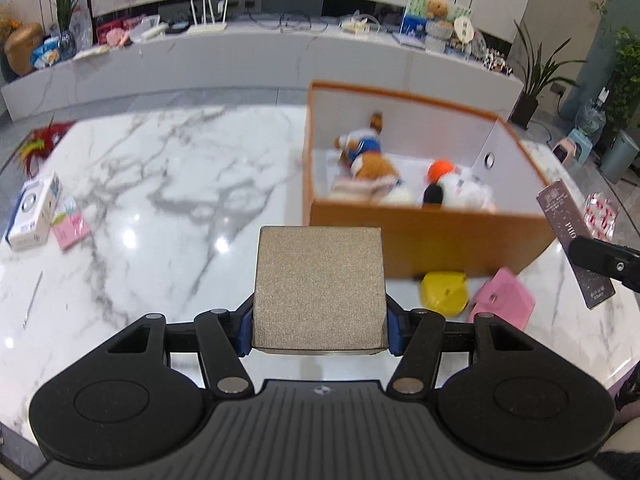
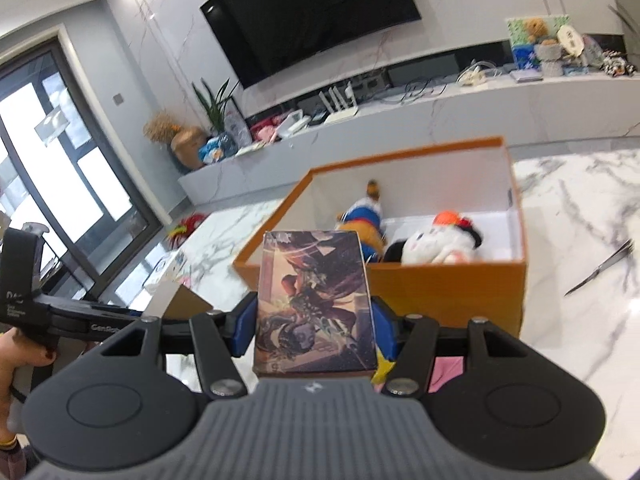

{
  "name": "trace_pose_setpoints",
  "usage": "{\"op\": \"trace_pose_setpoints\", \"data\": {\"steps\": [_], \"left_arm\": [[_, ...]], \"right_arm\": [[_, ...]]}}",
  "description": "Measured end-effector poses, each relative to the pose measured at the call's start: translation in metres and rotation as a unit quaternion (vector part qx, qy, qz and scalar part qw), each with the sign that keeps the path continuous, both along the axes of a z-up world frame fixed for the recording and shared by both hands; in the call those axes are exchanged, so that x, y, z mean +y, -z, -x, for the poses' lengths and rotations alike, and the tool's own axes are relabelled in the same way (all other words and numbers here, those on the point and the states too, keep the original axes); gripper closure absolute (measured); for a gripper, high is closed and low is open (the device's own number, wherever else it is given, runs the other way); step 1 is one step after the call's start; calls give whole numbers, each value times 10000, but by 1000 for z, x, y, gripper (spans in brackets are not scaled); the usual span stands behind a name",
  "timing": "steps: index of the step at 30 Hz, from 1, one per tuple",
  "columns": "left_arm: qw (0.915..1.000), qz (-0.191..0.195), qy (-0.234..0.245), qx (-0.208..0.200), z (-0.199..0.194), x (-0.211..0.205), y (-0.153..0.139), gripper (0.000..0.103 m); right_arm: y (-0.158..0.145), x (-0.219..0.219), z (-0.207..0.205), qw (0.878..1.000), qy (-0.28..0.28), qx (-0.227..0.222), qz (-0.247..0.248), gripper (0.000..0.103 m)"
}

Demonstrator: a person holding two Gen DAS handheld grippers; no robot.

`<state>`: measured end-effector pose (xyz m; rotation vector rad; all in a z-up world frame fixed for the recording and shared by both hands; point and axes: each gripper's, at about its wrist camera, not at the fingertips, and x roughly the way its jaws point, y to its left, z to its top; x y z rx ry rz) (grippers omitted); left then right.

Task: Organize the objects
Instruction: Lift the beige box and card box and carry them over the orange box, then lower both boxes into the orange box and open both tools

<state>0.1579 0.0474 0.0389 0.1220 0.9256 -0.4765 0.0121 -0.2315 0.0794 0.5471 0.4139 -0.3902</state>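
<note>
My left gripper (image 1: 319, 320) is shut on a flat grey-beige square block (image 1: 320, 288), held above the marble table in front of the open orange box (image 1: 424, 236). My right gripper (image 2: 316, 320) is shut on a dark illustrated card box (image 2: 316, 304), held before the orange box (image 2: 448, 284); that card box also shows at the right edge of the left wrist view (image 1: 576, 240). Inside the orange box lie a brown plush dog in blue (image 1: 368, 156) and a white plush with an orange cap (image 1: 456, 188).
A yellow object (image 1: 444, 294) and a pink object (image 1: 502, 298) lie against the box front. A white carton (image 1: 34, 210) and pink notes (image 1: 72, 228) sit at the table's left. Scissors (image 2: 600, 268) lie right of the box. A red feathered item (image 1: 38, 144) lies far left.
</note>
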Motion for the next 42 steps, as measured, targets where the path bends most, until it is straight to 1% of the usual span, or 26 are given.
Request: {"op": "trace_pose_setpoints", "data": {"steps": [4,7,9,11,14,16,20,22,26,28,32,35,36,39,42], "left_arm": [[9994,242,49,-223,-12,-22,-27,35],[9989,352,133,-293,-33,-46,-43,35],[9985,357,177,-367,-49,-66,-49,35],[9982,428,207,-378,-66,-84,-49,35],[9979,567,223,-197,-92,-110,-38,35],[9980,561,283,-115,-107,-127,-30,35],[9984,395,373,-169,-129,-155,-14,35],[9984,350,417,-132,-137,-165,-3,35],[9981,430,407,168,-157,-179,22,35],[9978,422,429,270,-163,-186,33,35],[9973,208,555,433,-167,-200,51,35],[9976,-81,483,494,-171,-204,62,35],[9974,-117,474,522,-171,-204,63,35],[9971,-69,465,592,-172,-199,66,35],[9971,-137,505,549,-170,-200,67,35]], "right_arm": [[-25,-19,0,9995,222,-195,150,43],[-44,-39,-6,9982,424,-308,295,43],[-52,-52,-14,9972,559,-322,373,43],[-53,-68,-23,9965,658,-358,368,43],[-44,-93,-35,9963,764,-381,133,43],[-33,-112,-45,9960,834,-319,-72,43],[-9,-140,-67,9961,857,-2,-205,43],[4,-152,-76,9952,913,143,-328,43],[29,-172,-89,9926,996,303,-622,43],[39,-178,-95,9909,1041,516,-680,43],[42,-173,-108,9899,1015,943,-305,43],[43,-167,-118,9868,937,1317,38,43],[44,-166,-121,9864,867,1389,123,43],[47,-157,-130,9835,746,1609,356,43],[51,-151,-136,9790,728,1817,570,43]]}}
